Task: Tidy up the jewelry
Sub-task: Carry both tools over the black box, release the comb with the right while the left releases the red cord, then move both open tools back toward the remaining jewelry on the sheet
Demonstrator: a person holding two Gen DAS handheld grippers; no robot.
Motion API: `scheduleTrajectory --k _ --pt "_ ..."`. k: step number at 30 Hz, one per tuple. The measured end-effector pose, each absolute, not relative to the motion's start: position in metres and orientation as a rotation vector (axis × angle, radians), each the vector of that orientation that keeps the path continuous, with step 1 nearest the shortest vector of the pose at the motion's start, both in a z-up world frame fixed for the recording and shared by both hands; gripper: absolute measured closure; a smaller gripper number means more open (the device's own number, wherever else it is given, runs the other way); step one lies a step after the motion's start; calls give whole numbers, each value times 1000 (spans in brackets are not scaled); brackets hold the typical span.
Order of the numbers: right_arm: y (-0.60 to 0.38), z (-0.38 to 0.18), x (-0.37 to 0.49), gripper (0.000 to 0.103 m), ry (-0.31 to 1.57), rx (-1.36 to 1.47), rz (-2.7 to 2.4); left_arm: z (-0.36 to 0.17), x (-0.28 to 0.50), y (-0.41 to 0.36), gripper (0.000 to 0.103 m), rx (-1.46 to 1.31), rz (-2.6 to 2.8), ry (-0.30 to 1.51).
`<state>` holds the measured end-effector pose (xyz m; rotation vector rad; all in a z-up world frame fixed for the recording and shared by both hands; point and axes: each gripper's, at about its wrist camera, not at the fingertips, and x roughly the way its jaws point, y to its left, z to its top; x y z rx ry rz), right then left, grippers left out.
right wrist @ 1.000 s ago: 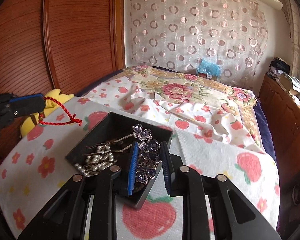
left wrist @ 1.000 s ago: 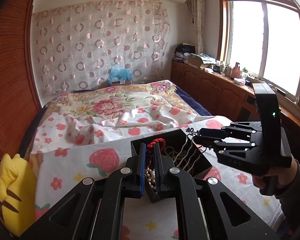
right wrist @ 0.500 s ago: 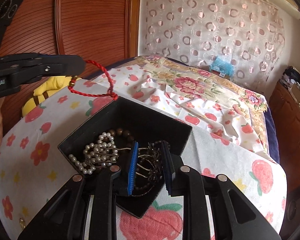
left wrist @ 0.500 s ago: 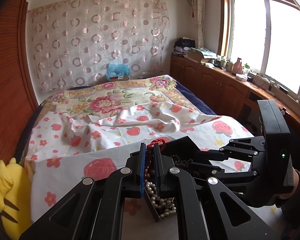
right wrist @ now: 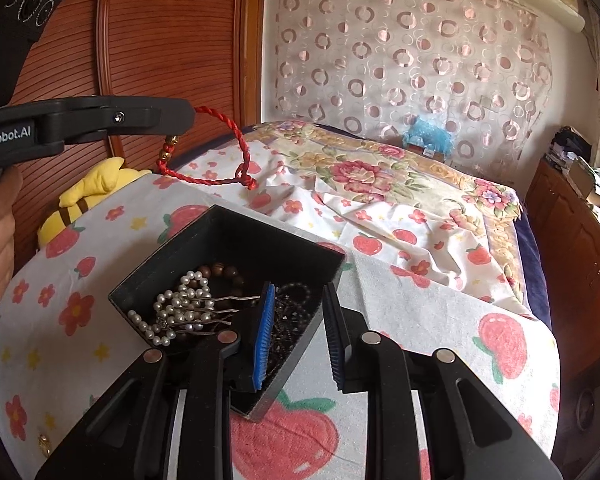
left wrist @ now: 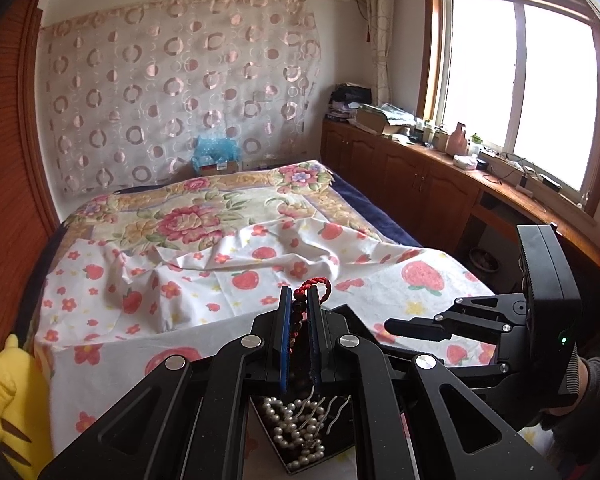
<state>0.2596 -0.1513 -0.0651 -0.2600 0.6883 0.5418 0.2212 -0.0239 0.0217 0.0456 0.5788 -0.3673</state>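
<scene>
A black open box (right wrist: 276, 226) sits on the strawberry-print sheet, holding a pearl strand (right wrist: 172, 304) and a brown bead bracelet (right wrist: 220, 270). My right gripper (right wrist: 298, 286) reaches down at the box's right wall. It is shut on a dark jewelled hair comb (right wrist: 288, 320), whose wavy prongs (right wrist: 212, 312) stick out left over the pearls. My left gripper (left wrist: 299, 292) is shut on a red cord bracelet (left wrist: 316, 282). In the right wrist view the left gripper (right wrist: 186, 114) holds the red cord bracelet (right wrist: 236, 152) dangling above the box's far left side. In the left wrist view the pearls (left wrist: 292, 428) lie below my fingers and the right gripper (left wrist: 392, 326) is close on the right.
A yellow plush toy (right wrist: 96, 184) lies at the bed's left edge beside a wooden wardrobe (right wrist: 172, 40). Low wooden cabinets (left wrist: 420, 192) run under the window on the right. A crumpled floral cover (left wrist: 188, 220) fills the far bed. A small gold piece (right wrist: 44, 442) lies on the sheet.
My left gripper has carried the red cord in from the left to above the box. The hair comb, earlier held up over the box, now sits low inside it.
</scene>
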Motion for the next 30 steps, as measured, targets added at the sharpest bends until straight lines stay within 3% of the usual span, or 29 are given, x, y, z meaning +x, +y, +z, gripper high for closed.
scheduleTrajectory --k 4,7,30 --pt "-154 -65 257 76 689 -252 540 14 225 -24 92 50 -367 603" --pt "-153 -64 255 76 687 -254 537 5 225 -22 70 50 -365 623" --pt "-179 -63 166 76 691 -207 499 -17 132 8 65 42 -274 651"
